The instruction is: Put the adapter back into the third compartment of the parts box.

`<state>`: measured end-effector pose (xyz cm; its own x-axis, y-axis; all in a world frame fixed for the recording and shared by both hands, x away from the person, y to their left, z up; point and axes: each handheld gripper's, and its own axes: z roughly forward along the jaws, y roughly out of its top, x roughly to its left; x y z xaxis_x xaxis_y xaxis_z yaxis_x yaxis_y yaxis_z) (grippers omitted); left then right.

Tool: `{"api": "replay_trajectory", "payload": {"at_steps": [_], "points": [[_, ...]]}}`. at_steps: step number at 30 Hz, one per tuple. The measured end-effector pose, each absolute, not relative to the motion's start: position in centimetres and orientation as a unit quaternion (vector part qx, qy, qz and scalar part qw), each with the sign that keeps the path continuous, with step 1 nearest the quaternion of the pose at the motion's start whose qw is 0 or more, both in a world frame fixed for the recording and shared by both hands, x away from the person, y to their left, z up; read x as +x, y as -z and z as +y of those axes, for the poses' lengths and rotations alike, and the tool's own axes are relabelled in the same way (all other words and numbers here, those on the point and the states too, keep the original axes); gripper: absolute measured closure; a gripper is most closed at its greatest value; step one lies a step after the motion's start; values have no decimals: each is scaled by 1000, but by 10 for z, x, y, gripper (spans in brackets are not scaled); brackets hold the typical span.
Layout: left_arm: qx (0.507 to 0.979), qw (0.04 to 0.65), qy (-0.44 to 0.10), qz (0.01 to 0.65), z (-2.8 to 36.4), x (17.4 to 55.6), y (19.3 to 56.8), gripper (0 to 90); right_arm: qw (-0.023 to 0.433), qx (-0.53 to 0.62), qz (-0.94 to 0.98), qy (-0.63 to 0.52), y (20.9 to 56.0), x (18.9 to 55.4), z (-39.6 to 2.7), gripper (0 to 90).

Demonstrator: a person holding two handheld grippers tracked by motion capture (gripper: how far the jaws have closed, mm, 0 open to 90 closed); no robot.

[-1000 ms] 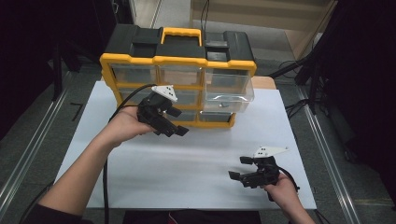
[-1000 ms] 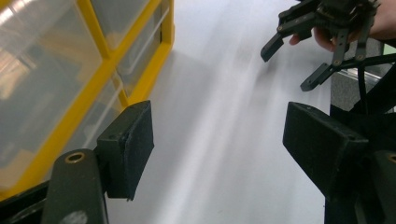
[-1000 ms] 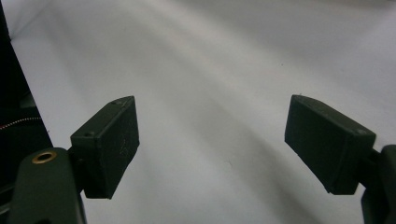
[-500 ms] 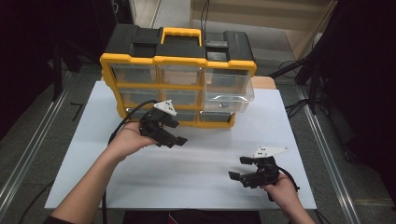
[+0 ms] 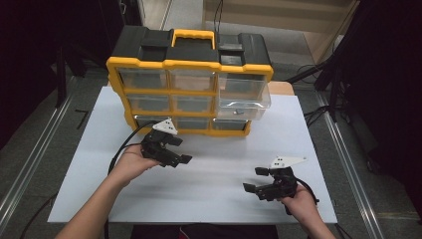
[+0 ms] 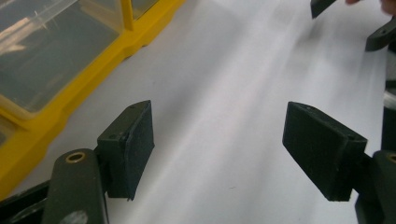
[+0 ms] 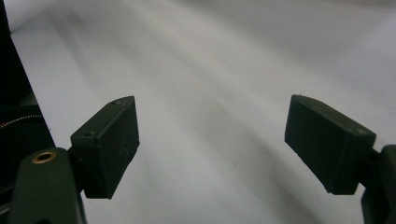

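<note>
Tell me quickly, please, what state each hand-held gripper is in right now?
Left hand-held gripper: open, holding nothing.
Right hand-held gripper: open, holding nothing.

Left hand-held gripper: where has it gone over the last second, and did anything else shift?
The left hand-held gripper drew back from the organizer's bottom row toward the person, jaws open, holding nothing. The right hand-held gripper stayed low on the white board, open. The top-right drawer stayed pulled out.

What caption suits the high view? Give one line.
Both open tools, left tool and right tool, hover over white table before organizer.
</note>
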<state>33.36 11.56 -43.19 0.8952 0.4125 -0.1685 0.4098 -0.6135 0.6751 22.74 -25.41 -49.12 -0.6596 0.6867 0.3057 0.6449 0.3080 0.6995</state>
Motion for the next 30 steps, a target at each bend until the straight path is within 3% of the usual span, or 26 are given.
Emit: {"api": "replay_trajectory", "payload": {"at_steps": [30], "points": [[887, 371, 11, 277, 166, 306, 451, 262, 27, 416, 806, -420, 492, 228, -257, 161]]}}
